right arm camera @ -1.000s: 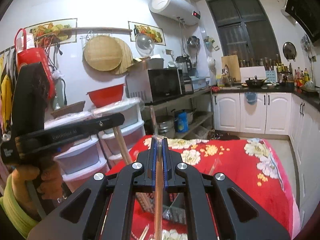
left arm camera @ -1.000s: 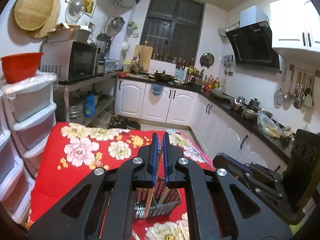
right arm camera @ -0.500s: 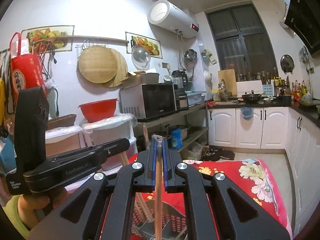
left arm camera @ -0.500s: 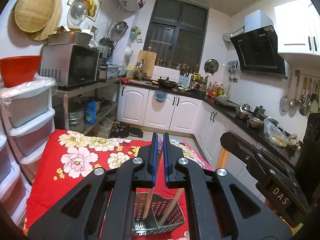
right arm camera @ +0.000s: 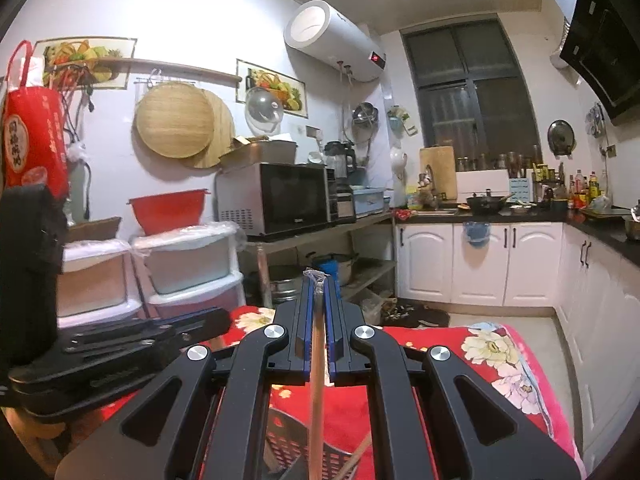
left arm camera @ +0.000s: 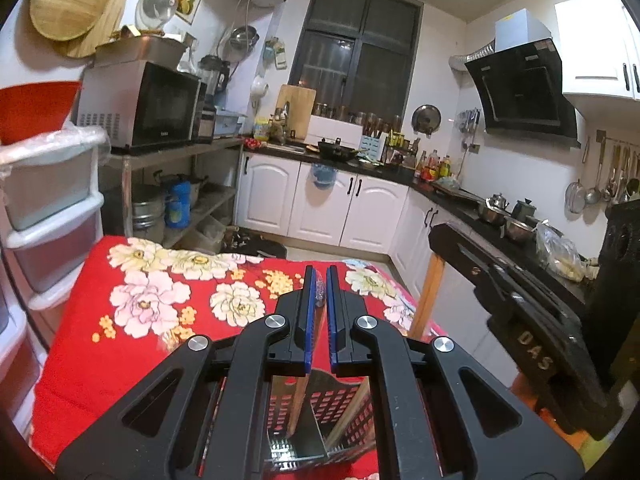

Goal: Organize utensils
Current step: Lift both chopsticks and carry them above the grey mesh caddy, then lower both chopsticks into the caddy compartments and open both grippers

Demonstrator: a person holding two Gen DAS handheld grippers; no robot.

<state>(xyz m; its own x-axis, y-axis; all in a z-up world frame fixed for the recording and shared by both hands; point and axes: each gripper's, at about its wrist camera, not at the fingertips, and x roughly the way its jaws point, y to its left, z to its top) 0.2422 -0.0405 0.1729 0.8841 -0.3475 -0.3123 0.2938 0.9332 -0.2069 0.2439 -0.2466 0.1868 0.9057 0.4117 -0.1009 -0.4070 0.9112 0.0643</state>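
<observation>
My left gripper [left arm camera: 319, 280] is shut on a plastic-wrapped wooden chopstick [left arm camera: 299, 394] whose lower end reaches down into a perforated metal utensil holder [left arm camera: 346, 408] right below the jaws. The holder stands on a red floral tablecloth [left arm camera: 140, 304]. My right gripper [right arm camera: 316, 286] is shut on another wrapped wooden chopstick [right arm camera: 316, 364], held nearly upright above the same holder [right arm camera: 286, 440]. In the left wrist view the right gripper [left arm camera: 438, 236] is close by on the right with its stick [left arm camera: 428, 296] hanging below. In the right wrist view the left gripper [right arm camera: 218, 320] sits low on the left.
Stacked plastic drawers [left arm camera: 44, 200] with a red bowl on top stand left of the table. Behind it are a shelf with a microwave [left arm camera: 140, 108] and white cabinets [left arm camera: 320, 204]. A dark counter [left arm camera: 500, 220] with pots runs along the right.
Both grippers have sunk toward the holder, which now looms larger under the jaws. The right gripper has come closer beside the left one. Both stay shut on their chopsticks.
</observation>
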